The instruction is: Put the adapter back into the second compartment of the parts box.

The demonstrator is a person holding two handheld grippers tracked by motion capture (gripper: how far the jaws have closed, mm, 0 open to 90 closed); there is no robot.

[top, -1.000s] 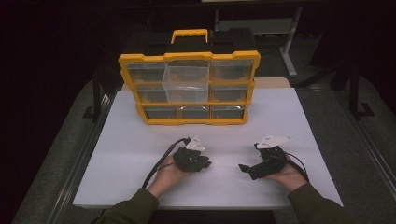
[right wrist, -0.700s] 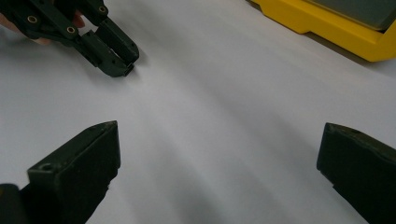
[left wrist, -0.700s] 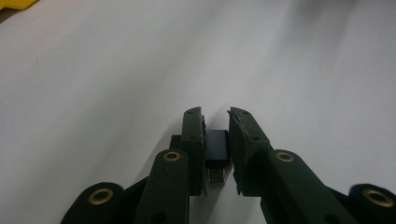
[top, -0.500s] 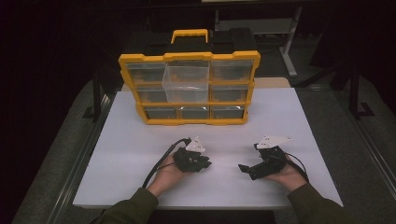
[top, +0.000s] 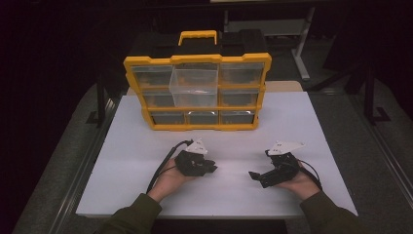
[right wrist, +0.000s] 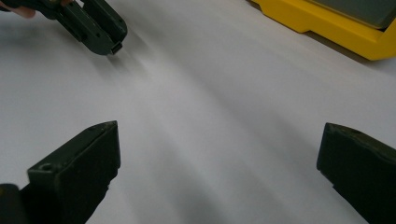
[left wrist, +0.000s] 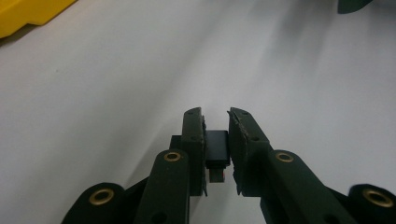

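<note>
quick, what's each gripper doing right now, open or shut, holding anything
Left gripper: shut on a small black block pinched between its pads.
Right gripper: open wide, nothing between its jaws, above the white table.

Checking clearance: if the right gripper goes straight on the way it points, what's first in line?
Probably the left gripper, which sits ahead and left of centre, across bare white table, in the right gripper view. The yellow organizer lies off to the other side. Depth is unclear; it might pass just beside it.
</note>
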